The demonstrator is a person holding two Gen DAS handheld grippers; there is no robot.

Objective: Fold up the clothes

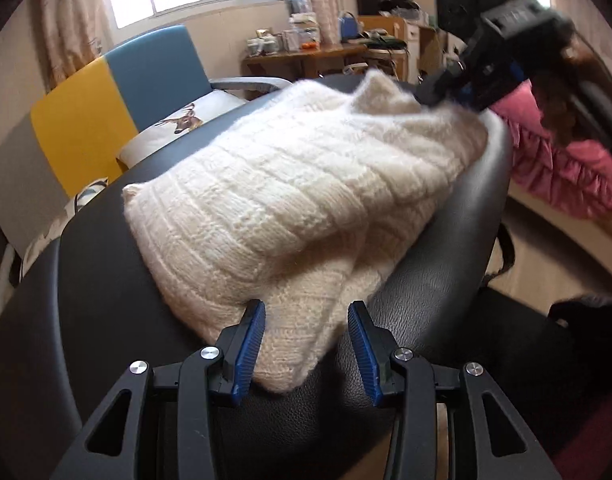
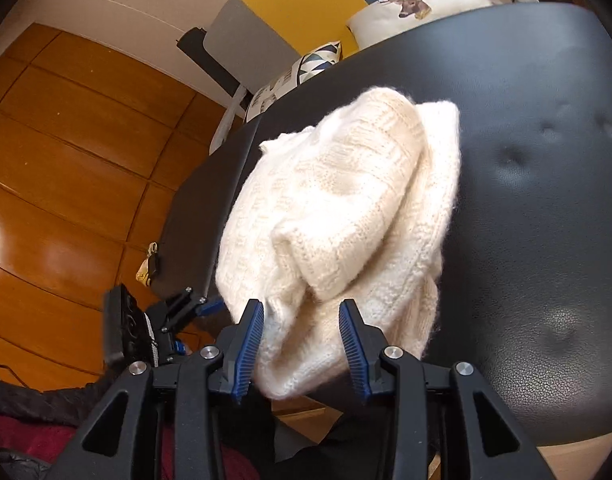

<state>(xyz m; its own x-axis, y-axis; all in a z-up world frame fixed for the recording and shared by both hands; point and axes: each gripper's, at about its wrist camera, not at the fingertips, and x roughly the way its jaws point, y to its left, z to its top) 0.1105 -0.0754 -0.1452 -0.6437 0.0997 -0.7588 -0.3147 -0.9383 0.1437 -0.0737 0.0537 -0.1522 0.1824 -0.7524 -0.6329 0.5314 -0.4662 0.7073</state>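
Garment: cream cable-knit sweater (image 1: 289, 200), already doubled into a thick bundle with at least two layers showing.
Support: black padded leather surface (image 1: 446, 280), dimpled by button tufts in the right wrist view; the sweater lies on its near portion, close to the edge.
Long axis: in the left wrist view the bundle runs diagonally, from the near corner between the left fingers up and away to the far corner at the right gripper.
Left gripper (image 1: 306, 344): jaws parted, straddling the near corner of the sweater; the blue pads (image 1: 249, 344) stand beside the knit and do not visibly press it, so the corner reads as unclamped.
Right gripper (image 2: 301, 344): jaws parted around the opposite end, where a loose rolled flap (image 2: 326, 256) sits just ahead of the fingertips; no squeeze on the fabric can be seen. In the left wrist view it is blurred at that far corner.
Nearer hand: each gripper is at its own end; neither is nearer the middle.
Governing relation: the two tools face each other along the long axis, so the next fold probably carries one end toward the other.
Background: yellow-and-blue sofa (image 1: 117, 92) with a deer-print cushion (image 1: 185, 120), well apart from the work.
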